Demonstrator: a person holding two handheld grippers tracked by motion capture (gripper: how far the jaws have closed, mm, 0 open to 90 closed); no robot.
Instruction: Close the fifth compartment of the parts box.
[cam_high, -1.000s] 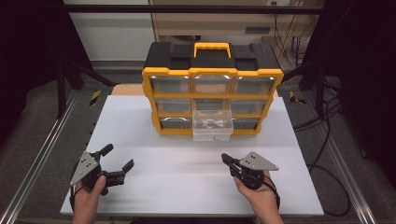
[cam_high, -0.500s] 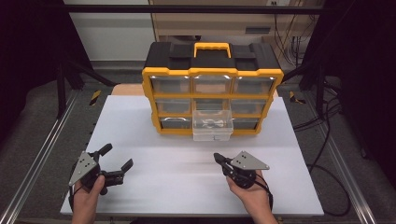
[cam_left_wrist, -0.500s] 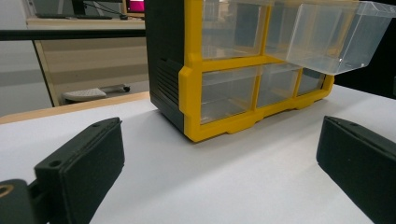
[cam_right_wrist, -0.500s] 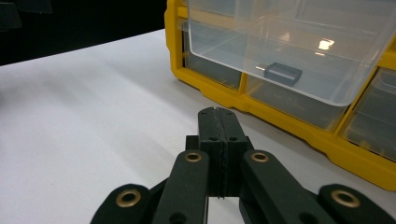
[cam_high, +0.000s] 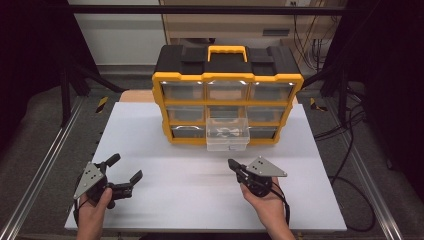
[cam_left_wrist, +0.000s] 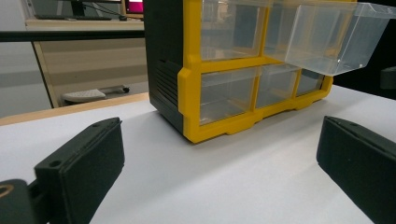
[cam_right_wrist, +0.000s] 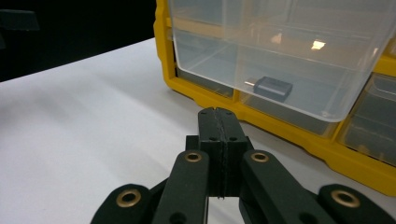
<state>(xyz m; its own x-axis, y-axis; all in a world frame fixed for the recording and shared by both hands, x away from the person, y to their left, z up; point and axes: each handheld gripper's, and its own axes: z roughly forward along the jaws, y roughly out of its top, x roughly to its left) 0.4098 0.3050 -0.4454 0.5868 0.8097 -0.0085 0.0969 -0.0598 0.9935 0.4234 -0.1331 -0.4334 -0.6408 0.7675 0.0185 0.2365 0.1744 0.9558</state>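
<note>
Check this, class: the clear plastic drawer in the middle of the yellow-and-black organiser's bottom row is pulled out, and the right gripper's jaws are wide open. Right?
Not quite. The clear plastic drawer of the yellow-and-black organiser is pulled out, but the right gripper has its jaws pressed shut, as the right gripper view shows.

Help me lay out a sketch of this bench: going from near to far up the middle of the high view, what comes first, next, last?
Right tool → pulled-out clear drawer → yellow organiser → its handle.
</note>
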